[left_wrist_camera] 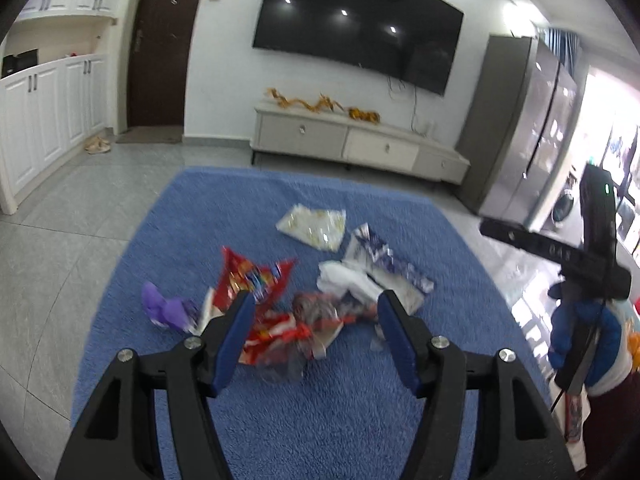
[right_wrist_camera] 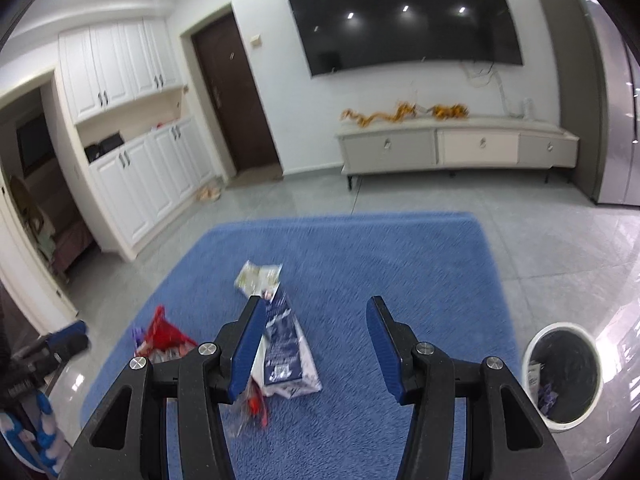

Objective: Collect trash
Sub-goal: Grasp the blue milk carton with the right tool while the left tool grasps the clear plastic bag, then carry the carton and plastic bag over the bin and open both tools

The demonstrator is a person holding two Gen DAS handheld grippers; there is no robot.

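Observation:
A pile of trash lies on a blue rug [left_wrist_camera: 320, 420]: red snack wrappers [left_wrist_camera: 248, 280], a purple wrapper [left_wrist_camera: 164, 308], a pale yellow-white bag [left_wrist_camera: 312, 224], a blue-and-white bag [left_wrist_camera: 380, 256] and crumpled clear plastic [left_wrist_camera: 316, 320]. My left gripper [left_wrist_camera: 316, 300] hangs open just above the crumpled plastic and red wrappers, with nothing between its pads. My right gripper [right_wrist_camera: 315, 304] is open over bare rug, and the blue-and-white bag [right_wrist_camera: 284, 344] lies by its left finger. The red wrappers [right_wrist_camera: 164, 332] lie further left.
A white-rimmed round bin [right_wrist_camera: 538, 344], dark inside with a few scraps, stands on the tiles right of the rug. A low TV cabinet [right_wrist_camera: 440, 148] lines the far wall, and white cupboards [right_wrist_camera: 140, 184] stand on the left. A gloved hand [left_wrist_camera: 580, 340] is at the right edge.

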